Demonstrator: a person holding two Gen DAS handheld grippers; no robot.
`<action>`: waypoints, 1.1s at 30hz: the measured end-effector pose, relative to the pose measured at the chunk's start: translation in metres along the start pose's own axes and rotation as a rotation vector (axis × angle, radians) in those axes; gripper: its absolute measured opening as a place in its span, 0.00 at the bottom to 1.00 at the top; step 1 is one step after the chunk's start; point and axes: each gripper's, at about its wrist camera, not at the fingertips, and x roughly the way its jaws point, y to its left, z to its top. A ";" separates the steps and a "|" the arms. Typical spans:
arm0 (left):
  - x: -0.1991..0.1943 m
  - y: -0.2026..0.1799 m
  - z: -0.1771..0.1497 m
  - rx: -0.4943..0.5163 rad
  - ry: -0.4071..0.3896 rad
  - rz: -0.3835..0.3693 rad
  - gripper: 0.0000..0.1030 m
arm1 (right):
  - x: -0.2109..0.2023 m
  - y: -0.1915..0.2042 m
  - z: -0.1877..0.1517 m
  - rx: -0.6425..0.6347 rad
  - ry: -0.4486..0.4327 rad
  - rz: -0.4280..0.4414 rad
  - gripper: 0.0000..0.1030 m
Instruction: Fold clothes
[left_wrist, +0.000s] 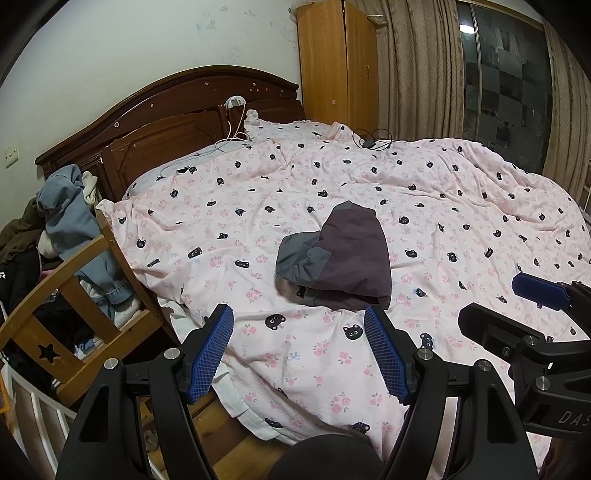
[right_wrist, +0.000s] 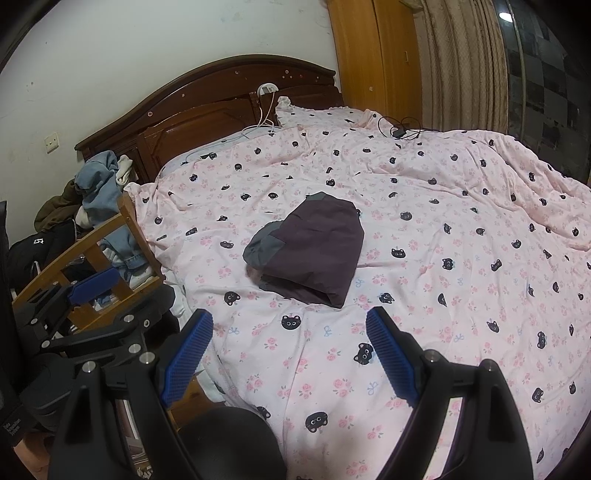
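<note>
Folded garment (left_wrist: 345, 254): dark purple w/ grey panels. Bedspread (left_wrist: 443, 206): pale pink, black cat faces, pink roses, sm. blue bows. Headboard (left_wrist: 166, 110): dark red-brown wood. Wardrobe (left_wrist: 336, 62): orange-tan. Curtains (left_wrist: 417, 66): beige. Gripper pads (left_wrist: 212, 354): blue, ribbed; frames black. Jeans (left_wrist: 70, 218): light blue.

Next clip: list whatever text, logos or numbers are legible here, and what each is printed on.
"DAS", cut off by the frame edge: on the black body of the right claw.
Small white lettering on the left claw body: too small to read.
White logo on the black garment beside the bed: not legible.
</note>
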 end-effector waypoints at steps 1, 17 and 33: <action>0.000 0.000 0.000 0.000 0.001 -0.001 0.67 | 0.000 0.000 0.000 0.000 0.001 -0.001 0.84; 0.004 0.000 0.000 0.003 0.009 -0.003 0.67 | 0.004 -0.002 0.002 0.002 0.006 -0.002 0.84; 0.005 -0.005 0.001 0.015 0.005 -0.006 0.67 | 0.006 -0.005 0.002 0.006 0.006 -0.007 0.84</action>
